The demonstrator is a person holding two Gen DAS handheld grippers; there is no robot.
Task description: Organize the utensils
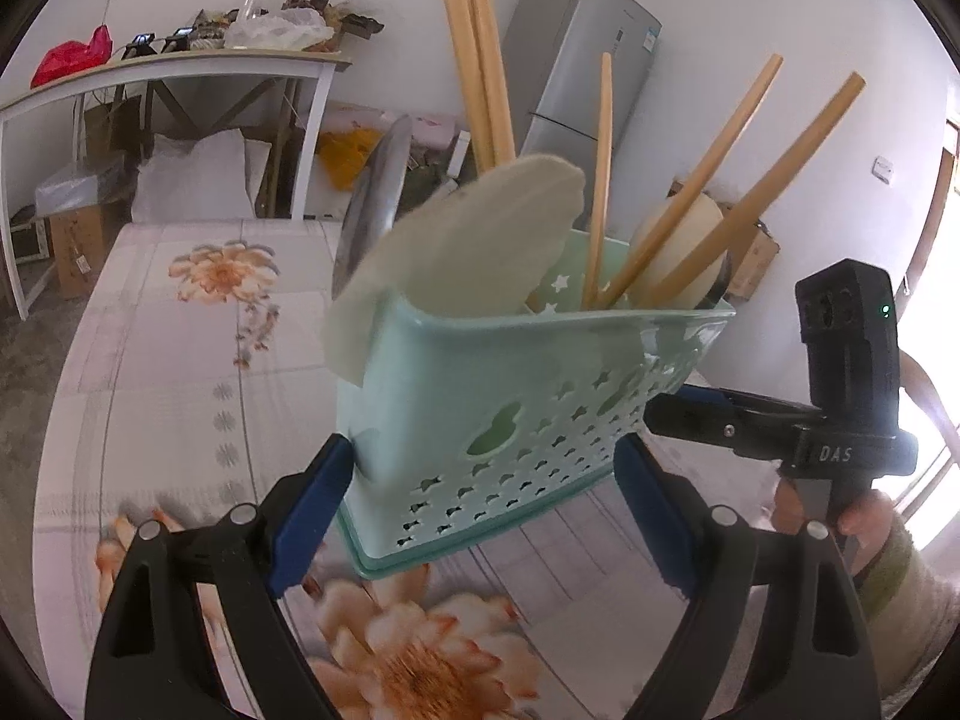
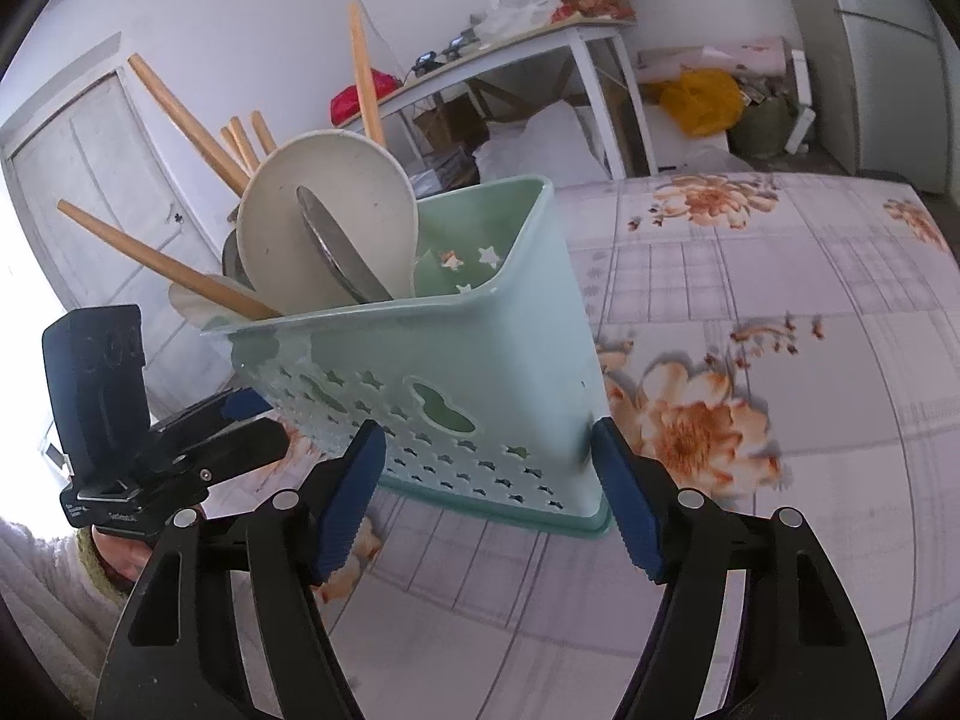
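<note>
While the green caddy (image 1: pixel 510 420) stands on the flowered bench (image 1: pixel 180 360), both my grippers (image 1: pixel 480 510) (image 2: pixel 489 498) straddle its lower corners, fingers apart; it's light, stiff and top-heavy with utensils, so I'd grip low.

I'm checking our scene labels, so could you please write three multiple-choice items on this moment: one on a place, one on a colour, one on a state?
1. Where does the caddy stand?
A. on the flowered tablecloth
B. on the floor
C. on a shelf

2. What colour is the caddy?
A. red
B. pale green
C. black

3. How does the left gripper stand?
A. shut tight on a spoon
B. jaws wide, one on each side of the caddy's end
C. out of sight

Answers: 1 A, the cloth lies under its base; 2 B, both views show mint plastic; 3 B, its blue pads flank the caddy's corner.
</note>
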